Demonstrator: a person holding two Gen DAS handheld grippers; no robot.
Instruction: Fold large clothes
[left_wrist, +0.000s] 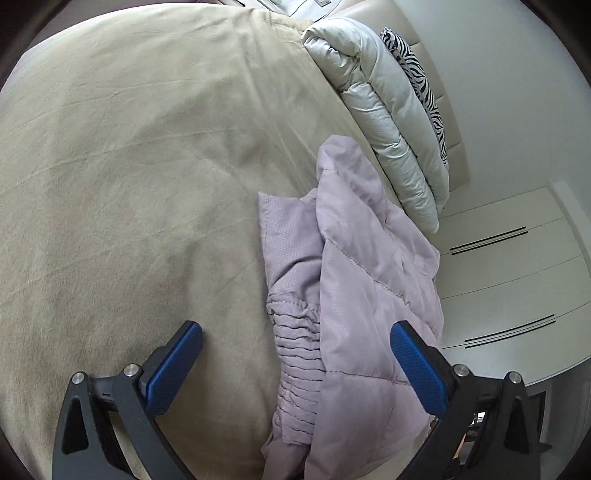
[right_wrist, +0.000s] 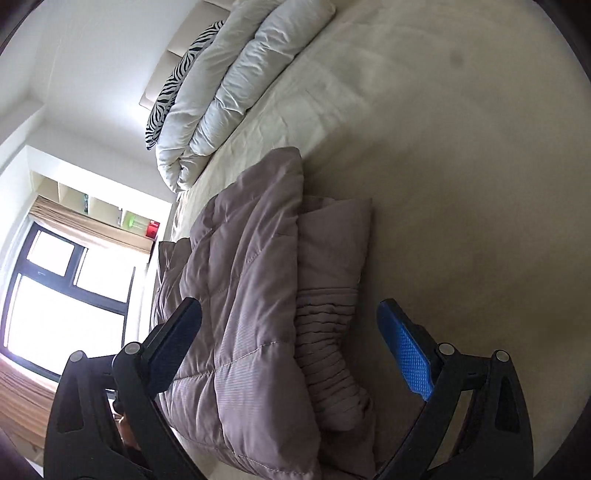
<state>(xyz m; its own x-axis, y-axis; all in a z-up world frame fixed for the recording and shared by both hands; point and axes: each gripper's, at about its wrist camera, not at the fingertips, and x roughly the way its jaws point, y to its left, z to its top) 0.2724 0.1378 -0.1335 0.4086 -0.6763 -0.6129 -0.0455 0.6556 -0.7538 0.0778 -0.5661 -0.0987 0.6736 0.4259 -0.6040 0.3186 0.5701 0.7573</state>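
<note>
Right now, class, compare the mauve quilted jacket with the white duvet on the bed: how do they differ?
The mauve jacket lies loosely bunched at the bed's edge, an elastic ribbed cuff showing; the white duvet is folded into a long, neat roll along the headboard. The jacket is dull mauve, the duvet pale and shinier. The duvet is the larger of the two. Both are padded and rest on the beige sheet.

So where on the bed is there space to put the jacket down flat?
The wide bare sheet beside the lilac puffer jacket is free. It's crowded by the headboard, where the folded white duvet and zebra pillow lie.
</note>
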